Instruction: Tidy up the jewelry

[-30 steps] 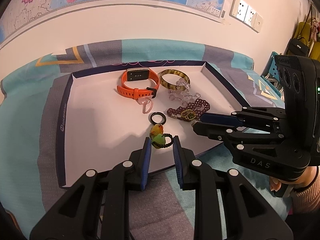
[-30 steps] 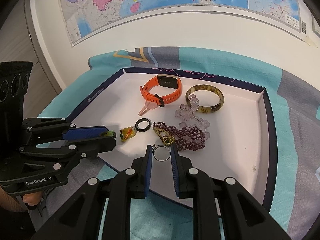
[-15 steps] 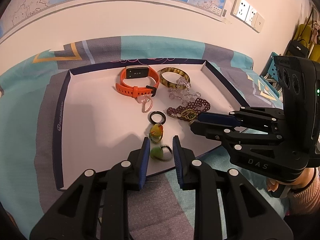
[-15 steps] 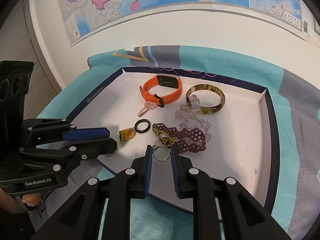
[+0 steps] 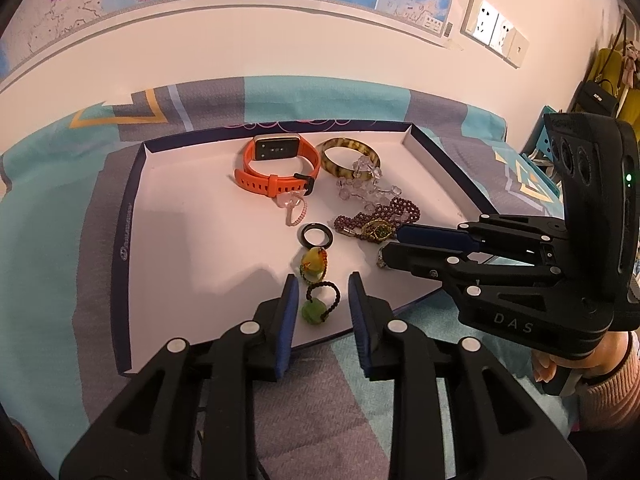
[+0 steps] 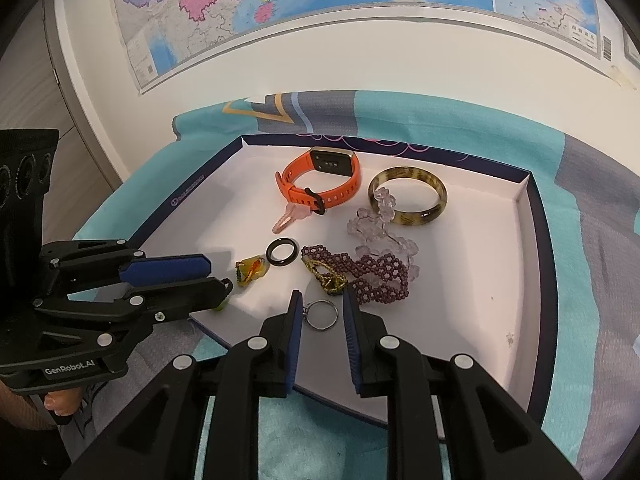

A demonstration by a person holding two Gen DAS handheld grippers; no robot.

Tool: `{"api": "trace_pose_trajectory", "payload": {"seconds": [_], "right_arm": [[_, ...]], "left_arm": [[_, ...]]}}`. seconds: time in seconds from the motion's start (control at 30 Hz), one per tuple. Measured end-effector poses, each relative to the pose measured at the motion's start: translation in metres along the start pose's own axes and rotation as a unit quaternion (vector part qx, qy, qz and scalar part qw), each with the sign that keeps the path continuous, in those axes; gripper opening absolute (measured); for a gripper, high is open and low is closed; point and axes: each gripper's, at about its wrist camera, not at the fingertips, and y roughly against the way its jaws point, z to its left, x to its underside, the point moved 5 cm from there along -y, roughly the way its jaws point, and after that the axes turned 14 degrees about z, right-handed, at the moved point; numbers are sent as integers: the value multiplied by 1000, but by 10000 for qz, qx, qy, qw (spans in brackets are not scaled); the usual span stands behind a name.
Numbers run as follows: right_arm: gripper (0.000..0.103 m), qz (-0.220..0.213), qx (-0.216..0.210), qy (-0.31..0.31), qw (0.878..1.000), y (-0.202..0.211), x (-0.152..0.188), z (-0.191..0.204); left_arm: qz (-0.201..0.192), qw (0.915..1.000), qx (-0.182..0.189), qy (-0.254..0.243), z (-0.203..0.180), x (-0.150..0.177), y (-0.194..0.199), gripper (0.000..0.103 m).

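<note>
All the jewelry in view lies inside the shallow white tray with the navy rim (image 5: 127, 220); none shows on the teal-and-grey cloth (image 5: 60, 240) around it, so the gathering looks nearly done.

Your left gripper (image 5: 322, 280) has just been opening. The green stone ring on a dark beaded band (image 5: 316, 308) lies on the tray floor between its jaws, at the near edge, and the pads stand clear of it. Your right gripper (image 6: 321, 294) straddles the thin silver ring (image 6: 308, 314), also at the near edge. Its jaws stand slightly apart and do not seem to press the ring.

I count ten pieces, one of each:
- orange strap watch (image 5: 276, 184), far
- tortoiseshell bangle (image 5: 334, 166), far
- clear crystal bracelet (image 5: 360, 190)
- purple beaded bracelet (image 6: 376, 272)
- gold-olive beaded piece (image 6: 326, 276)
- black ring (image 5: 306, 236)
- yellow-orange pendant (image 5: 314, 262)
- pink charm loop (image 5: 292, 204)
- the two rings at your grippers

What seems left is to draw both grippers away and to separate the crystal, purple and gold pieces, which overlap on the right.
</note>
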Motion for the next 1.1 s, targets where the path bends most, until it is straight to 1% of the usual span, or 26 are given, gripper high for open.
{"api": "trace_pose_trajectory", "payload": {"seconds": [0.07,0.13,0.23,0.37,0.47,0.5,0.57,0.67,0.7,0.73,0.77,0.8,0.83,0.9,0.93,1.0,1.07,1.1], "right_arm": [[20,-9,-1,-7,10000,1,1,0],[24,-36,-8,-30,10000,3,2,0],[28,-77,-14,-62,10000,6,4,-1],[31,-116,-19,-132,9998,10,7,-3],[34,-156,-12,-170,9997,14,9,-4],[36,-171,-4,-177,9997,15,9,-4],[40,-217,19,-190,9996,20,12,-3],[55,-342,133,-162,9992,29,18,0],[67,-409,178,-164,9989,33,20,1],[72,-447,204,-163,9987,36,22,1],[73,-488,250,-150,9984,39,24,2],[77,-517,327,-147,9980,42,27,2],[82,-547,388,-157,9976,45,29,2],[84,-609,423,-171,9971,49,33,2],[88,-619,444,-175,9969,51,37,3],[93,-636,496,-169,9966,53,42,4],[94,-662,599,-143,9959,56,49,7],[96,-664,646,-143,9956,56,51,7]], "left_arm": [[-46,10000,-48,-10,0,1,3,32],[-87,9999,-95,-11,-1,2,6,33],[-160,9997,-174,-1,-1,3,10,40],[-235,9994,-262,19,0,6,16,45],[-282,9991,-324,37,1,8,19,51],[-295,9990,-337,47,1,9,20,56],[-353,9987,-371,63,1,11,24,59],[-463,9977,-477,90,3,16,32,74],[-491,9974,-520,100,4,18,34,87],[-544,9968,-572,115,4,20,36,91],[-608,9962,-615,112,4,23,39,95],[-638,9956,-680,110,4,26,41,97],[-653,9951,-726,119,5,28,42,97],[-683,9946,-764,162,4,32,45,97],[-702,9943,-777,183,4,33,47,97],[-759,9935,-805,258,5,36,50,97],[-850,9921,-870,306,5,41,55,97],[-867,9916,-906,310,4,42,57,97]]}}
